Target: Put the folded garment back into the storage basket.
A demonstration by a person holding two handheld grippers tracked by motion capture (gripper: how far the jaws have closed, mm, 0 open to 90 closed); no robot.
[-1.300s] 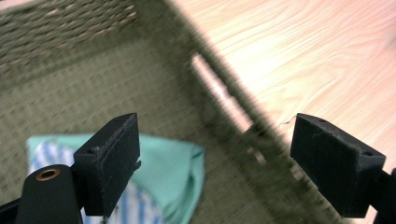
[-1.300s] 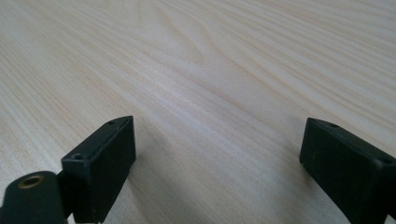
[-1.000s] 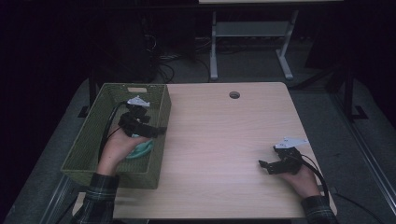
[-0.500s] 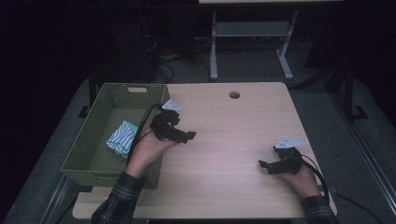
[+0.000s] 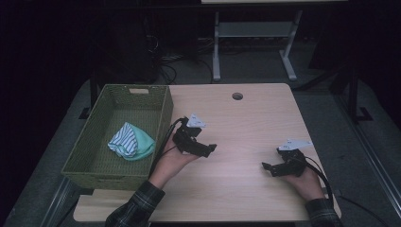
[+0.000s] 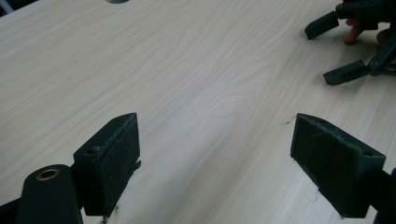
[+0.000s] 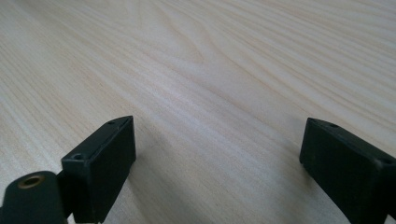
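Cloth [image 5: 131, 141], striped white/teal, bunched up, lies in green woven basket [image 5: 101, 161] at table [image 5: 246, 123] left edge. Left tongs [image 5: 204, 150] over bare wood just right of basket, jaws apart, empty. Right tongs [image 5: 267, 167] near right edge, jaws apart, empty.

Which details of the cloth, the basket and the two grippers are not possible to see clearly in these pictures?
- Cloth, high view: bunched up, so its kind and underside are hidden by its own folds.
- Basket, high view: the near wall hides the floor behind it.
- Left gripper, left gripper view: the body is cut off by the bottom edge.
- Right gripper, right gripper view: likewise.
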